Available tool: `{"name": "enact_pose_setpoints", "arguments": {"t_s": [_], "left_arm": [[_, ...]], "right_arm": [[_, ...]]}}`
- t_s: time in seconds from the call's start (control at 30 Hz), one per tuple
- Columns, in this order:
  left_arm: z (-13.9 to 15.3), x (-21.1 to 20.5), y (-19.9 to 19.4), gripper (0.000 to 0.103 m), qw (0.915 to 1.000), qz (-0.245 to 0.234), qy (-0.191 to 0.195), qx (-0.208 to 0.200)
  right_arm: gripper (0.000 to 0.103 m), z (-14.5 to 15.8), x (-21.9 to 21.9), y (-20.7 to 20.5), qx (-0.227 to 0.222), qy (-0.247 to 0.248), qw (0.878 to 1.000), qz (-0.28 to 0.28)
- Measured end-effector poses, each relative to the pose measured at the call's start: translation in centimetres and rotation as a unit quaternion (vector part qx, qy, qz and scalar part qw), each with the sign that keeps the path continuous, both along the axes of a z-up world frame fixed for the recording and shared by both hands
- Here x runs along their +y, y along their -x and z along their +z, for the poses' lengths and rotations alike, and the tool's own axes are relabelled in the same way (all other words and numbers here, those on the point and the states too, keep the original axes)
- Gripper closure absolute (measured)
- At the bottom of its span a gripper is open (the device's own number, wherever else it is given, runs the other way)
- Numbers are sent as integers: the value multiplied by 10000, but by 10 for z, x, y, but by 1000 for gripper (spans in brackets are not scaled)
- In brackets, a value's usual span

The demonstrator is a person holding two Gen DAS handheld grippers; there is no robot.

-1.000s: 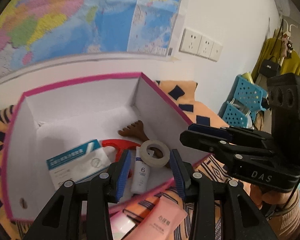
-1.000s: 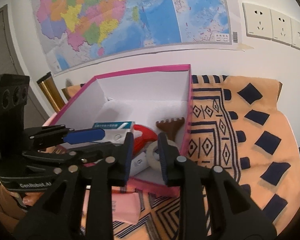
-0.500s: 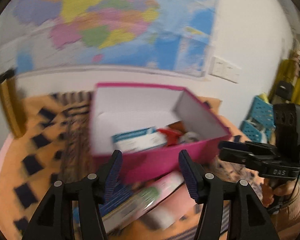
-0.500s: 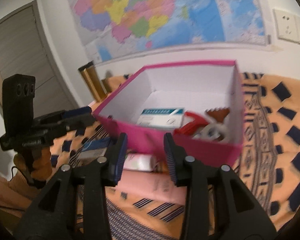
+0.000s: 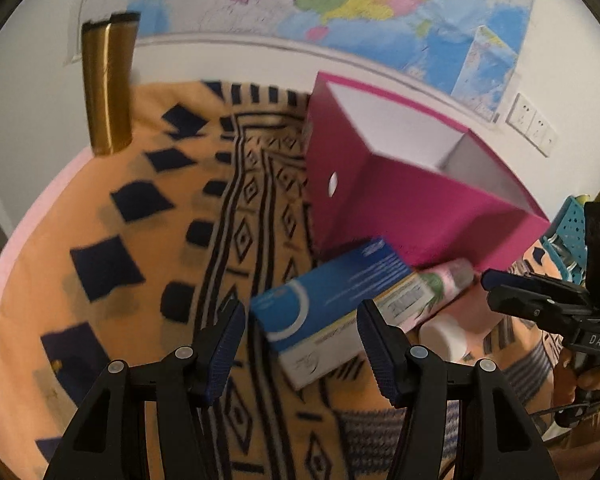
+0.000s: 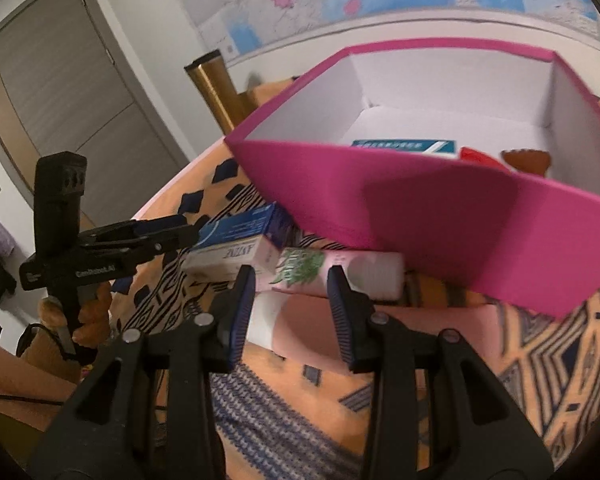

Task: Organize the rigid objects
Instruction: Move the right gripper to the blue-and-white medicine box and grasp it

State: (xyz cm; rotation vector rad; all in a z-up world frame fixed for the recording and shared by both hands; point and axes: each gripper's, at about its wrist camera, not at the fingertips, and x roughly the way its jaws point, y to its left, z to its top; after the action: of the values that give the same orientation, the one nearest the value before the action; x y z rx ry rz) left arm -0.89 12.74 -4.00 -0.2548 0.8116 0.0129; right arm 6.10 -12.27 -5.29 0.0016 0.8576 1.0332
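Both grippers have pulled back out of the pink box (image 6: 440, 232) since a second ago, jaws opened partway and gripping nothing. The left gripper (image 5: 300, 344) hovers at the blue carton (image 5: 332, 300) lying on the cloth (image 5: 120, 272) against the box; the right gripper (image 6: 292, 300) faces a pink tube (image 6: 340, 272). "DAS" marks the right gripper's body; the carton's lettering is blurred.
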Motion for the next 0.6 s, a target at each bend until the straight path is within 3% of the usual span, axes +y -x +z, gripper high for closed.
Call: {"name": "enact_pose_setpoints", "arguments": {"t_s": [0.13,0.6], "left_arm": [[-6,5,5,44,9994,-97,319,53],[-23,0,9,44,9957,-420,771,304]], "right_arm": [[64,-4,15,0,36,58,9999,152],[64,-11,56,-11,46,121,9993,350]]}}
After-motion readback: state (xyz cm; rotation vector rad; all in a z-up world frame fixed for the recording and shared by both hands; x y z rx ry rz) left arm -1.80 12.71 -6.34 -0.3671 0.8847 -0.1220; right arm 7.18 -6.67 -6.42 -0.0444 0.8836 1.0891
